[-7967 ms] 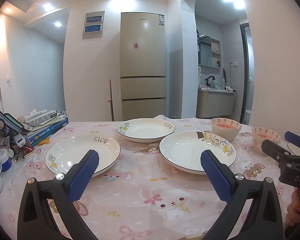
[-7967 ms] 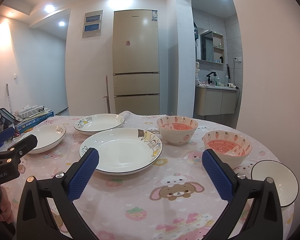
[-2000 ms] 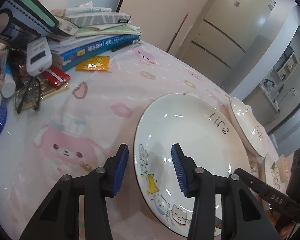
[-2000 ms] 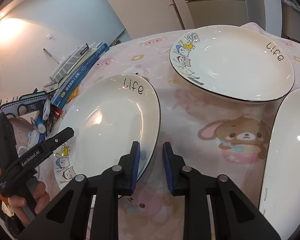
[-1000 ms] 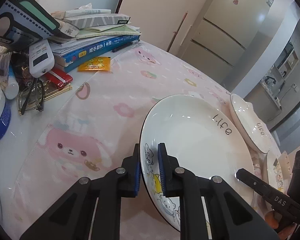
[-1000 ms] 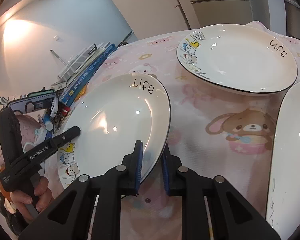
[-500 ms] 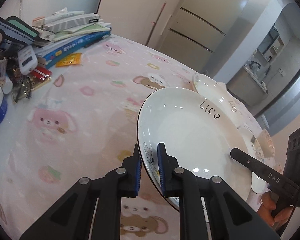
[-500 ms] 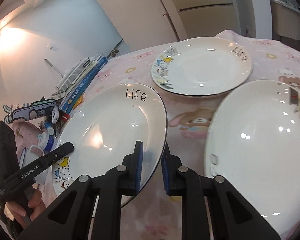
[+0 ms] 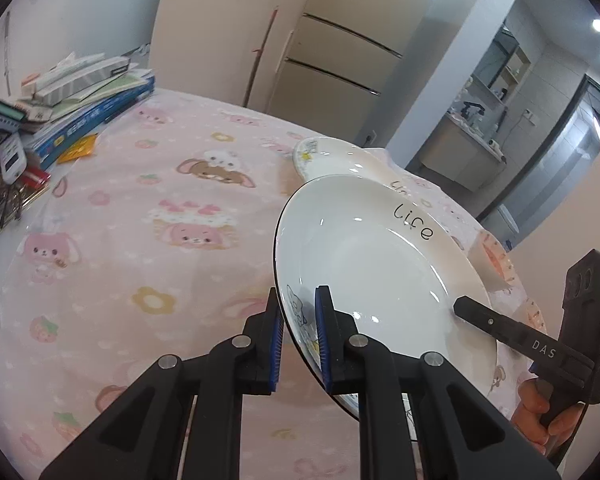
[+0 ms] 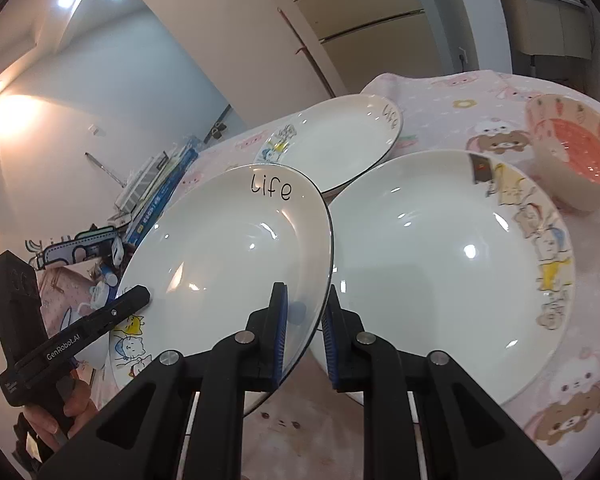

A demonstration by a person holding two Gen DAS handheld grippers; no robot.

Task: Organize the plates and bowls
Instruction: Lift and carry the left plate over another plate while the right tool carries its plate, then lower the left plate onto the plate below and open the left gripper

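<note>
Two hand-held grippers angle downward over a worktop (image 9: 148, 208) covered in a pink cartoon-animal cloth, carrying one white plate (image 9: 364, 264) between them, clear of the cloth and tilted. The left gripper (image 9: 298, 334) comes in from the plate's near-left rim; the right gripper (image 10: 305, 330) takes the opposite rim. A person's hand (image 9: 540, 416) grips the right tool's handle at the frame edge, and another hand (image 10: 56, 408) grips the left tool's.

The plate carries the word "Life" in black script near its far rim, with small cartoon cats printed on the near side. The right tool's arm reads "DAS"; the left tool's reads "GenRobot.AI". A second plate (image 10: 340, 148) farther back bears the same script.

Both pairs of blue-padded fingers (image 9: 278, 332) stand narrow, pinched on the rim of the carried plate. It hangs partly over a third, larger plate (image 10: 452, 268) with cartoon figures, beside a carrot-patterned bowl (image 10: 572, 156). Stacked books (image 9: 88, 104) sit at the worktop's far-left edge.
</note>
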